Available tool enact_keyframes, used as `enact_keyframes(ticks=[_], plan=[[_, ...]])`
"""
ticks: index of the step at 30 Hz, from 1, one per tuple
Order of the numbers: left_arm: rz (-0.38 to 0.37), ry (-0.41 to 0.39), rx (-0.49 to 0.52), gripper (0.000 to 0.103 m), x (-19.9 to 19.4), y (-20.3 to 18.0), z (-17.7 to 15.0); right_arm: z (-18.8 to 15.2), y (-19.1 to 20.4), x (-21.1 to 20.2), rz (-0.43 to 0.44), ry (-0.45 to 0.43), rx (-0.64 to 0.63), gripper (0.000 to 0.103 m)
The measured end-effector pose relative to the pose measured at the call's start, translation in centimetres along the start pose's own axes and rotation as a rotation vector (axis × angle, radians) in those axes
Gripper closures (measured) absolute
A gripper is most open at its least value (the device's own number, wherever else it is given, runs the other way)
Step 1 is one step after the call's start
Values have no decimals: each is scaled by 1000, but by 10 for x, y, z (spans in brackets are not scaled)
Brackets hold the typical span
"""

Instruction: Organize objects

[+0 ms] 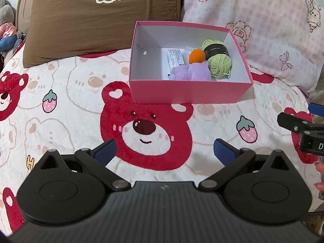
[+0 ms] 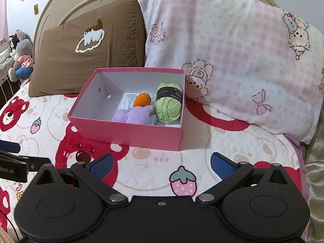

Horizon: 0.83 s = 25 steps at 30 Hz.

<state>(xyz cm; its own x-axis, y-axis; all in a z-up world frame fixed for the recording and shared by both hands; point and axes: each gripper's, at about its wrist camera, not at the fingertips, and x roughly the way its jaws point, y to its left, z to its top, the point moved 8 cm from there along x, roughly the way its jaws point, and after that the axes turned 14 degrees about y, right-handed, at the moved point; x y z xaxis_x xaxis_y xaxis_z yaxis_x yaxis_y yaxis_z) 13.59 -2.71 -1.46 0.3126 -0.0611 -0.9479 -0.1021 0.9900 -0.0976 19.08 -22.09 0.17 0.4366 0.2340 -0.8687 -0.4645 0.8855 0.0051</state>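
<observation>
looks pretty much done: yarn (image 2: 167, 106), orange ball (image 2: 142, 99), purple plush (image 2: 133, 116) and packet (image 2: 128, 100) are sitting in the pink box (image 2: 129, 135) on the bed (image 2: 202, 162). both hand-held grippers, left (image 1: 165, 151) and right (image 2: 161, 165), are hanging wide open, holding nothing.

Both wrist cams sit low over the bed (image 1: 66, 93), facing the headboard pillows. Left views the pink box (image 1: 188, 93) from front-left, right from front-right; both near, sharing box, brown pillow (image 2: 91, 60), pink pillow (image 2: 232, 60).

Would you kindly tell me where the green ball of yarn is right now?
The green ball of yarn sits inside the pink cardboard box on the bed, against its right wall, beside the small orange ball.
</observation>
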Motion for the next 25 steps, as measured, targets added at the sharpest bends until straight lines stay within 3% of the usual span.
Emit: enact_keyframes(ticks=[25], plan=[[16, 12, 6, 0, 6, 1, 2, -1, -1, 2, 5, 7, 24, 0]])
